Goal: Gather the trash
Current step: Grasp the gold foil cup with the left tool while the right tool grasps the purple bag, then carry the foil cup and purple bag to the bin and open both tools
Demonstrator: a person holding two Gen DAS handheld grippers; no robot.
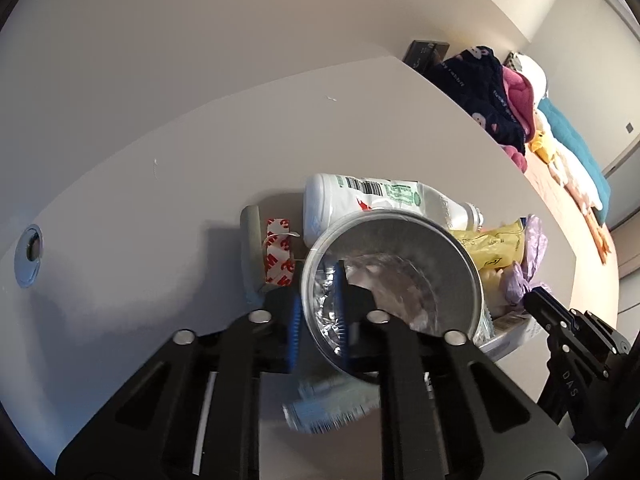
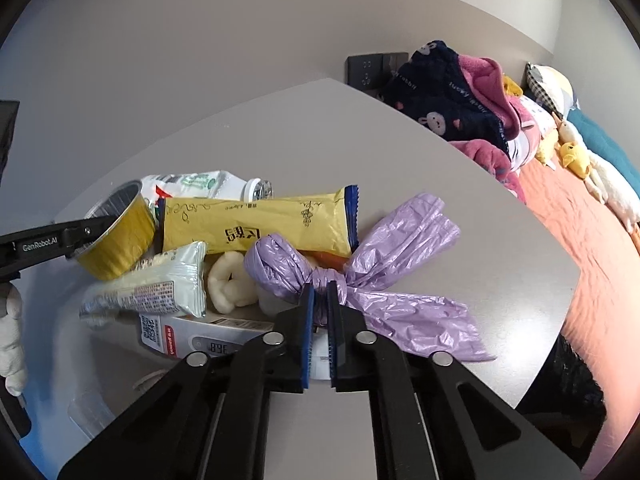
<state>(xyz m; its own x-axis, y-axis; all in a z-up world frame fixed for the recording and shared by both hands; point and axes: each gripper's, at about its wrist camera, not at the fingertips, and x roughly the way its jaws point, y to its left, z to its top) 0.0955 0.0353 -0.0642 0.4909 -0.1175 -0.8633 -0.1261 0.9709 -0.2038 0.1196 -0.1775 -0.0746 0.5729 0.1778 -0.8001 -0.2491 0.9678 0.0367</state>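
Gripping the rim of a foil cup [image 1: 390, 276], the left gripper [image 1: 318, 332] holds it tilted above the grey table [image 1: 160, 200], one blue-padded finger inside the wall and the other outside; seen from the right wrist, the cup's gold outer side [image 2: 118, 232] faces the camera. The right gripper [image 2: 319, 320] is closed narrowly on the knot of a tied purple plastic bag [image 2: 400, 280], whose loose ends fan out across the table. All remaining trash lies close to this bag. A yellow snack wrapper [image 2: 260, 224] lies just behind it, touching its bulging part, and a white plastic bottle [image 2: 208, 184] lies on its side behind the wrapper. A pale crinkled packet [image 2: 160, 284] and a white puffed snack piece [image 2: 232, 284] sit beside the bag on the cup's side, with a white printed box [image 2: 192, 332] under the packet's near edge. Beyond the cup from the bag, in the left wrist view, a roll of tape with red lettering [image 1: 276, 256] stands on edge. Bedding and soft toys [image 2: 500, 120] lie past the table's far edge.
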